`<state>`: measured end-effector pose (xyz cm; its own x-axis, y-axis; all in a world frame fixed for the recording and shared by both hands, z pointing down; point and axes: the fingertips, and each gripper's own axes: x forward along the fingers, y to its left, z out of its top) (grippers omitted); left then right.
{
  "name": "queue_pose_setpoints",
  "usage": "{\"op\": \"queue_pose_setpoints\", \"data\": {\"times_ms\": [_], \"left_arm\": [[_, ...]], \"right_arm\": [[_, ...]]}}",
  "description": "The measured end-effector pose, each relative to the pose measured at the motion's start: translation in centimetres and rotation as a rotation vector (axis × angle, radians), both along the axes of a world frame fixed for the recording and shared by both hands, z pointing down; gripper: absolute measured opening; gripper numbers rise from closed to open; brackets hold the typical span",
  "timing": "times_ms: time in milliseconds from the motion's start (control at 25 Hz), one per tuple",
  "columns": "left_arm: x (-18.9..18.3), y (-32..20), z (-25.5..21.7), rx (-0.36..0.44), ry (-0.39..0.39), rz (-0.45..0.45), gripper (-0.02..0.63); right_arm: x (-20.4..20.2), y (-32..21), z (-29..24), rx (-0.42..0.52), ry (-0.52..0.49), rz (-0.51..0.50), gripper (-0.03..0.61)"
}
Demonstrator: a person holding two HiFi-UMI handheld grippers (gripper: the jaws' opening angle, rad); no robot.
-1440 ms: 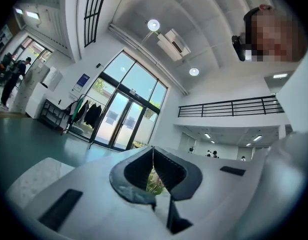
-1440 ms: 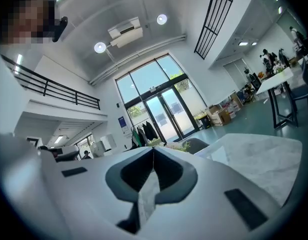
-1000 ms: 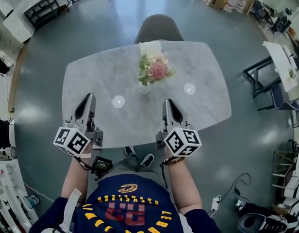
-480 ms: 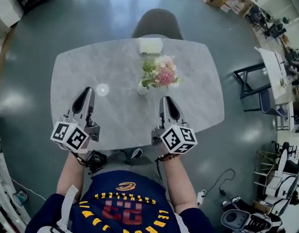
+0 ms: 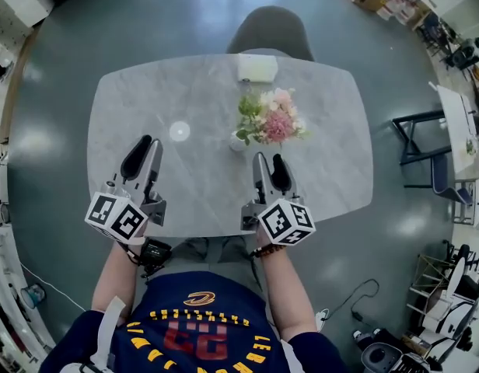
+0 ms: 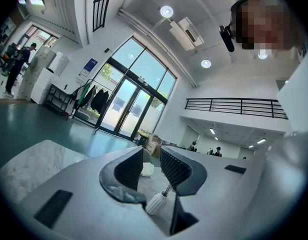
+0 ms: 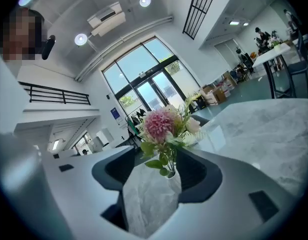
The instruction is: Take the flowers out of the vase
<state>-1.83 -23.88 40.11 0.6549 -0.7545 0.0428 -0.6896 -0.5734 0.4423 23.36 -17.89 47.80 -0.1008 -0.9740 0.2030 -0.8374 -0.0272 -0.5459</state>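
Note:
A bunch of pink and cream flowers [image 5: 272,119] stands in a small white ribbed vase [image 5: 238,140] on the grey marble table [image 5: 185,92]. My left gripper [image 5: 144,148] hovers over the near left of the table. Its jaws have just been opening and stand open with nothing between them. In the left gripper view the vase [image 6: 156,202] shows beyond the gap of that gripper [image 6: 150,161]. My right gripper [image 5: 268,164] is just short of the vase, and its jaws have also just been opening, with nothing in them. The right gripper [image 7: 159,171] looks at the flowers [image 7: 166,126] straight ahead.
A white box [image 5: 257,68] lies at the table's far edge, with a grey chair [image 5: 272,31] behind it. A black-framed table [image 5: 417,142] stands to the right on the floor. The near table edge runs just under both grippers.
Both pairs of jaws were shut and now stand apart. The head view has shifted, so the vase and flowers sit a little further right in it.

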Motion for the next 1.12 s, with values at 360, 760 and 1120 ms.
{"op": "queue_pose_setpoints", "data": {"times_ms": [360,760,1120], "left_arm": [[0.4,1.0,1.4,-0.054,-0.035,-0.030,0.138],[0.1,1.1,3.7,-0.112,-0.030,-0.083,0.138],[0.7,1.2,6.1,-0.161,-0.019,-0.081,0.138]], "right_arm": [[-0.9,-2.1,3.2,-0.046,-0.039,-0.053,0.275],[-0.3,-3.6,5.3,-0.021,-0.042,-0.104,0.273],[-0.9,-4.8,5.1,0.061,-0.083,-0.128,0.273]]}}
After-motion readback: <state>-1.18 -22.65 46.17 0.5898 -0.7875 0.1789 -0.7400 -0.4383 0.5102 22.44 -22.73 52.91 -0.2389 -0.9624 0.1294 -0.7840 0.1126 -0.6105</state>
